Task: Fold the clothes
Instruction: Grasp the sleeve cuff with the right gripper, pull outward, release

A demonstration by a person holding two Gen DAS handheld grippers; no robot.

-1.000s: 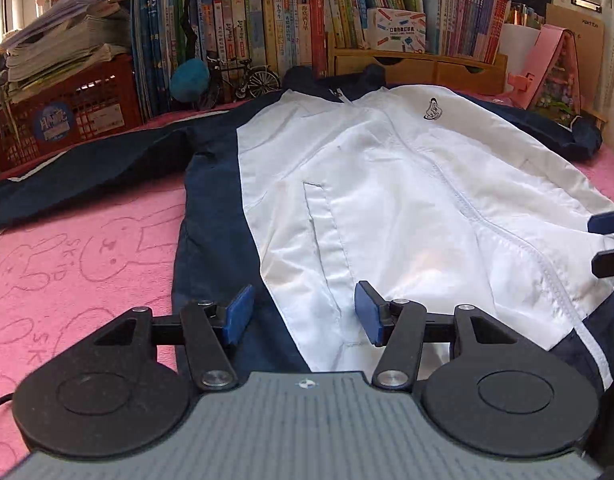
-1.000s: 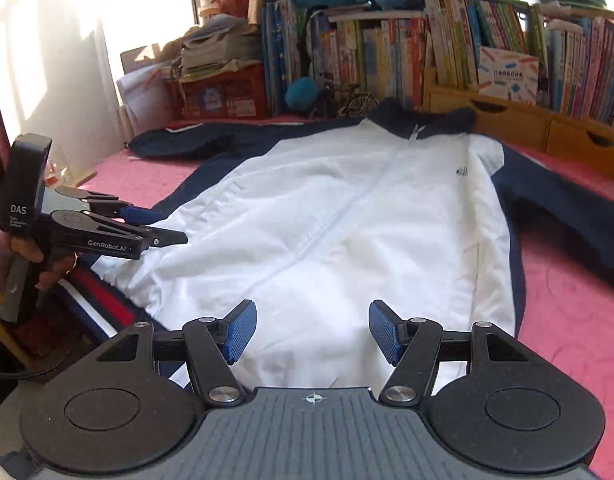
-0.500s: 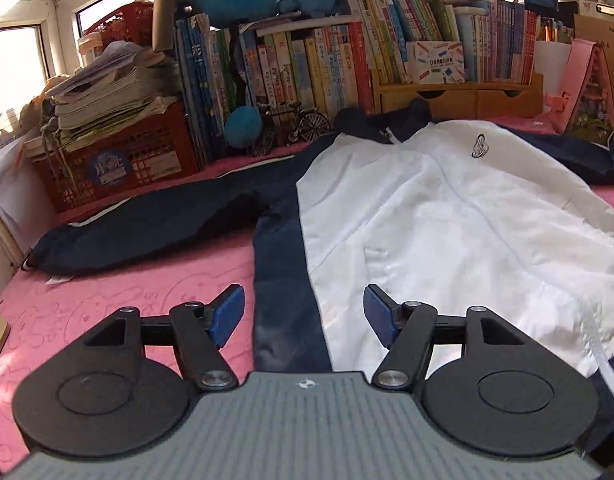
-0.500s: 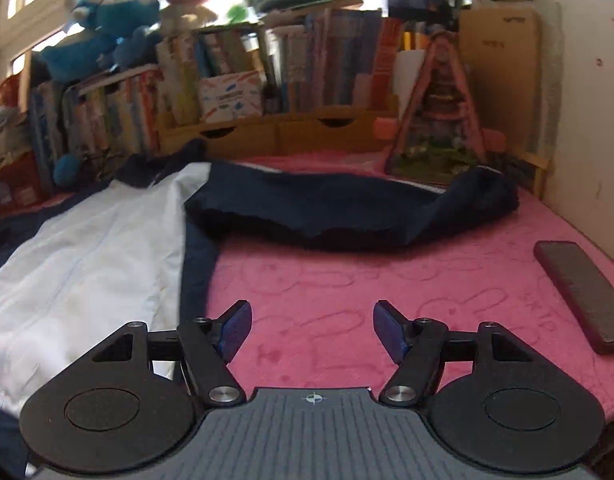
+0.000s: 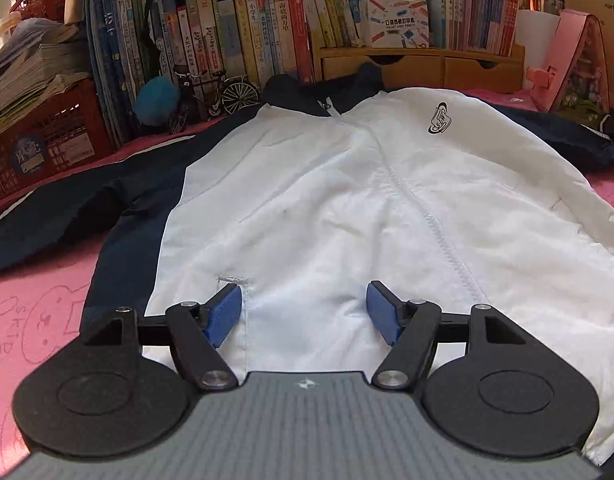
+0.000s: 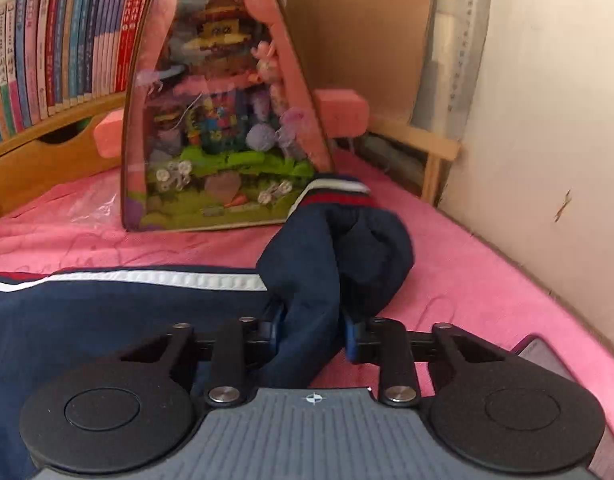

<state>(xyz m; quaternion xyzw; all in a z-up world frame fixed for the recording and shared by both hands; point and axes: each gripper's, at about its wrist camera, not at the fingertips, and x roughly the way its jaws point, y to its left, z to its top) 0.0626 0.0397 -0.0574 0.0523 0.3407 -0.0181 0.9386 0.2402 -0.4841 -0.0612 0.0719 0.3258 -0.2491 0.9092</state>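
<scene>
A pink blanket (image 5: 35, 320) printed with rabbits covers the surface, backed by a row of books (image 5: 243, 36) above wooden drawers (image 5: 423, 68), a red crate (image 5: 47, 140) at left, and a cream wall (image 6: 547, 100) at right.

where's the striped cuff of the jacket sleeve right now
In the right wrist view, the striped cuff lies on the pink blanket against the triangular toy house, beyond the right gripper.
</scene>
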